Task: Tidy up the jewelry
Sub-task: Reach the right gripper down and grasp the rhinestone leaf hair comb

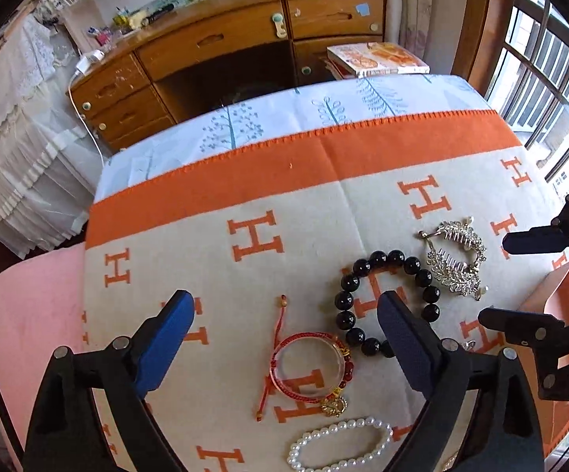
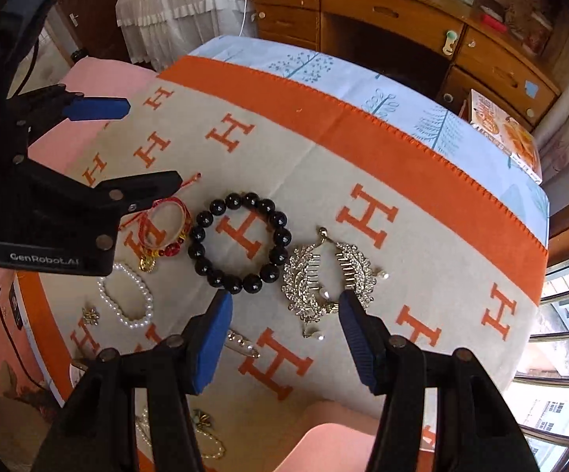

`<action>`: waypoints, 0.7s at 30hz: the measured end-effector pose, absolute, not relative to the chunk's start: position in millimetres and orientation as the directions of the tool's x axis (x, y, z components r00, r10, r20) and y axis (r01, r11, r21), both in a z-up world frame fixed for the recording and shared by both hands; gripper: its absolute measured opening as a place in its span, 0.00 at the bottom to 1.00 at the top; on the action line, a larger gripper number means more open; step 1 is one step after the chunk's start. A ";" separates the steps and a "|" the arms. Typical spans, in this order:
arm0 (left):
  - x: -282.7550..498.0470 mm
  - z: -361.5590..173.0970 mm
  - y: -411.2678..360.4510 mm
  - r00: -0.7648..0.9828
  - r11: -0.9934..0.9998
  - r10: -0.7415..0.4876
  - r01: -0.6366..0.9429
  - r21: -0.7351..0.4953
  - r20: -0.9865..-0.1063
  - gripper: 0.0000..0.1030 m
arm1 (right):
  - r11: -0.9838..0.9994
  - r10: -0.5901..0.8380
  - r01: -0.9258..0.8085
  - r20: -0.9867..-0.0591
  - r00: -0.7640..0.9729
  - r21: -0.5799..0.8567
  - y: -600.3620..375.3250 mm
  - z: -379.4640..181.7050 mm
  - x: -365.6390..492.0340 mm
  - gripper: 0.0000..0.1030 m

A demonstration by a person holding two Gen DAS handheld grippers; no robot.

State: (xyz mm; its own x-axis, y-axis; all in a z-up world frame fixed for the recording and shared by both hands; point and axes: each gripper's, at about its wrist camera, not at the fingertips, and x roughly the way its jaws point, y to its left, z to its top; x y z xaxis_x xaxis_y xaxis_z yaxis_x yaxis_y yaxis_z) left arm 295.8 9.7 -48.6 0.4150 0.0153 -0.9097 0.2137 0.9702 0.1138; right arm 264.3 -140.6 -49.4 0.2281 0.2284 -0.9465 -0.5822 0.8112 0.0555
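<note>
Left wrist view: the left gripper [image 1: 286, 310] hangs with jaws wide apart and empty over the red cord bracelet [image 1: 308, 367], the black bead bracelet [image 1: 388, 303] at two o'clock from it

Right wrist view: the right gripper [image 2: 284, 306] gapes empty above the rhinestone hair comb [image 2: 323, 279], the pearl bracelet [image 2: 127, 295] at nine o'clock on the blanket [image 2: 422, 255]

you are looking at a blanket [image 1: 323, 204] lying over the counter, with a desk [image 1: 221, 43] standing behind it. on the blanket, in the left wrist view, the cord bracelet [image 1: 308, 369] is sitting left of the bead bracelet [image 1: 388, 301], the two close together. the hair comb [image 1: 457, 259] is lying just right of the bead bracelet. the pearl bracelet [image 1: 339, 446] is resting nearer you than the cord bracelet. a book [image 1: 378, 59] is lying behind the blanket's far right corner.
</note>
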 end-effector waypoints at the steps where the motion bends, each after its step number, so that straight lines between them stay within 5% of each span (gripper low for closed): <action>1: 300.2 -56.0 7.0 0.399 0.970 0.018 0.217 0.114 -0.917 0.90 | 0.811 0.224 -0.583 -0.949 0.222 0.054 -140.9 -54.0 266.4 0.55; 21: 326.7 -106.5 -14.3 0.267 0.959 0.012 0.270 0.086 -0.964 0.79 | 0.729 0.160 -0.683 -0.979 0.123 0.033 -120.0 -91.0 279.5 0.42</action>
State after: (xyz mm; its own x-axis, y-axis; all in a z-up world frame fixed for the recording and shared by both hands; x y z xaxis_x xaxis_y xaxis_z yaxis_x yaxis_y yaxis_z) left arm 326.7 -14.3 -106.5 0.2667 0.0117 -0.9637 0.2701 0.9589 0.0864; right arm 279.5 -120.0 -91.0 0.1235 0.1597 -0.9794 -0.6833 0.7294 0.0328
